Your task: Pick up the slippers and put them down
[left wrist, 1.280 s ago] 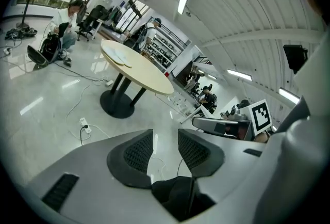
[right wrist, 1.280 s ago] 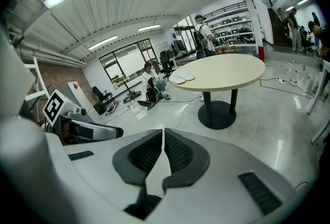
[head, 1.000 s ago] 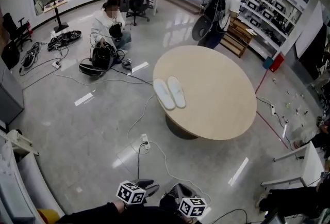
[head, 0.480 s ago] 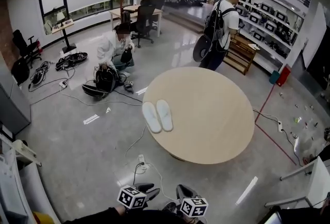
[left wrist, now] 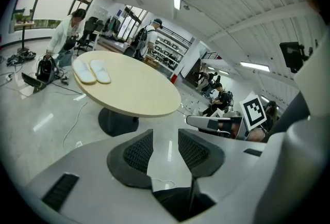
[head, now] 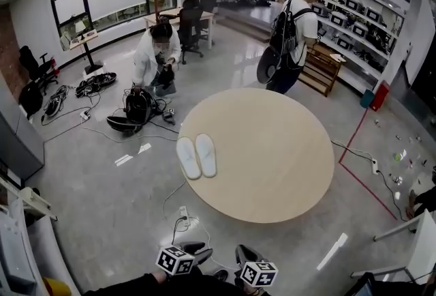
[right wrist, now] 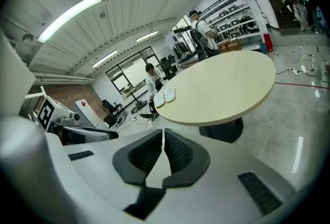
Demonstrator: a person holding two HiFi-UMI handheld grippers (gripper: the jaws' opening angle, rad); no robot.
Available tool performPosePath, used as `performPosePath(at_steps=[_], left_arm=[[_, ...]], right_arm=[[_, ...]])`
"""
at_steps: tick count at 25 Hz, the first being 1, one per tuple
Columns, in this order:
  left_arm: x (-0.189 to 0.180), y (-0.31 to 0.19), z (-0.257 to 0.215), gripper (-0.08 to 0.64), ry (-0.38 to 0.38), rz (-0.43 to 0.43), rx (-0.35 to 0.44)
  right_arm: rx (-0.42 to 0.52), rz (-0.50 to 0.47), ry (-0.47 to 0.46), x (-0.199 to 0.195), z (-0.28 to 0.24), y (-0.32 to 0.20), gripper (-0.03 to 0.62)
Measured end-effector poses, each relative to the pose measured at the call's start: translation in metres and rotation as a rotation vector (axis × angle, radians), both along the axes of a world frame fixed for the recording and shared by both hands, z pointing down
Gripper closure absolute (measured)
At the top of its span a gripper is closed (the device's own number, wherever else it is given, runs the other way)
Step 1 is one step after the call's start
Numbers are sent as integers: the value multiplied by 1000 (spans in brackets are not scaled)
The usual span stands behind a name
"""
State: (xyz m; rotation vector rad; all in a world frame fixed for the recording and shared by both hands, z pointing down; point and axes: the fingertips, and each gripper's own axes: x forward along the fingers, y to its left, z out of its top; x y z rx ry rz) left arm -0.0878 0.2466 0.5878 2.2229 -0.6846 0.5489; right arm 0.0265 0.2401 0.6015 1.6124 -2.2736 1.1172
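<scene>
The two white slippers (head: 196, 156) lie side by side at the left edge of the round tabletop (head: 272, 158), touching each other; the left tool (left wrist: 166, 139) is near, well apart from the tabletop, its jaws apart with nothing between them; the right tool (right wrist: 163, 135) sits just beside it, jaws pressed together and empty.

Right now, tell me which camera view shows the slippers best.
The head view: it looks down on the slippers, both whole, side by side near the left edge of the round table. The left gripper view shows them small and flattened at the table's far edge; the right gripper view shows them smaller still.
</scene>
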Motion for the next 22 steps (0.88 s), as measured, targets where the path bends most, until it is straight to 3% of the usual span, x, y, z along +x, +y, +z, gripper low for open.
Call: performPosePath(at_steps=[8, 14, 22], left_arm=[[22, -47, 16, 396, 7, 25, -37], [27, -124, 20, 396, 54, 80, -26], [19, -229, 15, 396, 101, 138, -44]], right_arm=[[-34, 23, 6, 22, 13, -42, 568], [-29, 106, 53, 33, 13, -107, 568], [-28, 119, 129, 15, 1, -203, 568]])
